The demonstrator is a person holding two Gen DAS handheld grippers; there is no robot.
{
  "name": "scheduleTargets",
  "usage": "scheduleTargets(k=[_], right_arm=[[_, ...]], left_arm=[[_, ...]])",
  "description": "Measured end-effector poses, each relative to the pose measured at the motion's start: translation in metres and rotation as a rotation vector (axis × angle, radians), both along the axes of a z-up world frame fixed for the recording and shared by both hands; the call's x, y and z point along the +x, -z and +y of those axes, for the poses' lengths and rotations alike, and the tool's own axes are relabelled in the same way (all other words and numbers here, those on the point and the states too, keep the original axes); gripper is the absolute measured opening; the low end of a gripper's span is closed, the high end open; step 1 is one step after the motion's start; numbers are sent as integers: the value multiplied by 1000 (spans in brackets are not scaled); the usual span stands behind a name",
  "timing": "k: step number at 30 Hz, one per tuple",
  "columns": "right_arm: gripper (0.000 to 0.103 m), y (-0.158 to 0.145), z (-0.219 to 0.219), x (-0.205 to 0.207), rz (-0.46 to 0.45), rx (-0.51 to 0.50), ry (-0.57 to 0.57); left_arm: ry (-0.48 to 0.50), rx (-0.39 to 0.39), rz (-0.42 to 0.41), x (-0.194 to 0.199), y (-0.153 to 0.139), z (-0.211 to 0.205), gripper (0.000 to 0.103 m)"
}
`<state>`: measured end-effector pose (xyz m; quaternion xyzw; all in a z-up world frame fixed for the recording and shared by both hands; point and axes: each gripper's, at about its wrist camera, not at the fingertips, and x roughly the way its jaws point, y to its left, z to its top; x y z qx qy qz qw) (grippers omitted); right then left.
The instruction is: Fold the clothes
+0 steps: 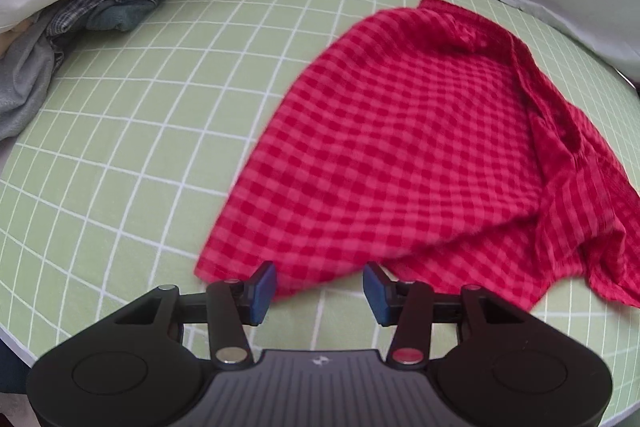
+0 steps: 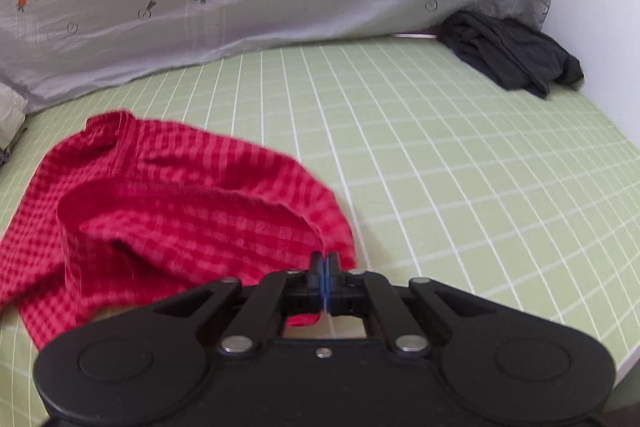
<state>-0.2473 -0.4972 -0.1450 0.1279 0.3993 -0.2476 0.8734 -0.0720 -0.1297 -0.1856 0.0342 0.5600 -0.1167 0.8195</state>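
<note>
Mid-fold: right gripper [image 2: 325,269] pinched tight on hem of red checked garment [image 1: 400,147], w/ cloth bunched to its left; left gripper [image 1: 320,285] half open, empty, garment edge just ahead. Next: left needs to grab that edge

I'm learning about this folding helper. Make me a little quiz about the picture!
1. True or false: the right gripper has its jaws shut on the red checked garment.
2. Which lies in the far corner by the white wall? A) a dark grey garment B) a yellow towel C) a blue sock
3. Fill in: the left gripper has its jaws ____ over the garment's near edge.

Key: 1 true; 2 A; 3 open.
</note>
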Motion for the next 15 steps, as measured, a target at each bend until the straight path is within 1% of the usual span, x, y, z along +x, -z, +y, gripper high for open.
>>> scheduleTargets(k=[6, 8, 9, 10, 12, 13, 14, 15], right_arm=[[2, 22, 18, -13, 108, 38, -82], [4, 20, 19, -14, 111, 22, -91], [14, 17, 18, -14, 100, 14, -90], [31, 12, 17, -13, 82, 3, -82], [46, 2, 13, -10, 42, -24, -61], [48, -3, 12, -7, 23, -34, -55], [60, -6, 10, -3, 13, -45, -47], [79, -9, 9, 2, 9, -58, -37]], left_arm=[[21, 18, 41, -13, 11, -4, 49], [17, 19, 45, -14, 11, -4, 50], [13, 18, 44, -13, 11, -4, 50], [10, 19, 43, -13, 11, -4, 50], [5, 18, 40, -10, 9, -4, 55], [3, 17, 38, -8, 9, -5, 55], [3, 17, 33, -6, 8, -5, 55], [4, 18, 27, -3, 6, -6, 56]])
